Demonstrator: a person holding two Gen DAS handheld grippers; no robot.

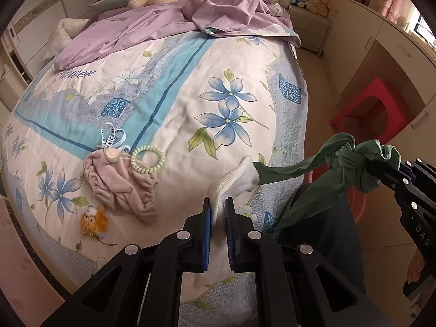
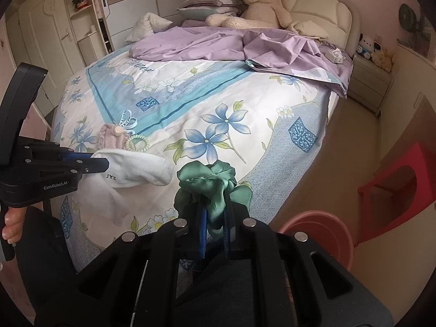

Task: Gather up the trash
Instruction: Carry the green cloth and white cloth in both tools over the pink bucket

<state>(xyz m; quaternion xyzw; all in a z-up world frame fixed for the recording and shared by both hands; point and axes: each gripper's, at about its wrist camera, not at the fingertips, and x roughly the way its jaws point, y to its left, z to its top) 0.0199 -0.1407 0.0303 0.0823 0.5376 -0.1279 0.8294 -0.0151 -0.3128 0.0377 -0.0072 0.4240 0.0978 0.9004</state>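
Bedroom scene, with a bed [image 1: 169, 87] under a floral quilt filling most of both views.

Left wrist view: the left gripper [image 1: 218, 212] sits at lower centre, its blue-padded jaws clamped on a white sock [image 1: 237, 177] that rises from between them toward the right. The right gripper [image 1: 381, 173] enters from the right edge, closed on a knotted green cloth [image 1: 351, 158]; one tail of this cloth reaches left to the sock's cuff, another hangs down toward lower centre. On the quilt at left lie a pink garment [image 1: 122, 185], a pale green spiral hair tie [image 1: 148, 159] touching its upper right edge, a printed white ribbon [image 1: 113, 136] just above, and a small orange fuzzy toy [image 1: 94, 222] below. A lilac sheet [image 1: 169, 30] is bunched across the upper part of the bed. A red stool [image 1: 365, 109] stands at right, with part of a pink basin [image 1: 357, 204] below it.

Right wrist view: the right gripper [image 2: 215, 215] occupies lower centre, jaws pinched on the green cloth [image 2: 209, 185], which bunches above the fingertips. The left gripper [image 2: 105, 164] comes in from the left edge, gripping the white sock [image 2: 136, 170] over the near edge of the quilt. The pink basin [image 2: 318, 231] stands on the floor at lower right, beside the red stool [image 2: 395, 188]. A large cream teddy bear [image 2: 259, 2] leans against the headboard at upper centre.
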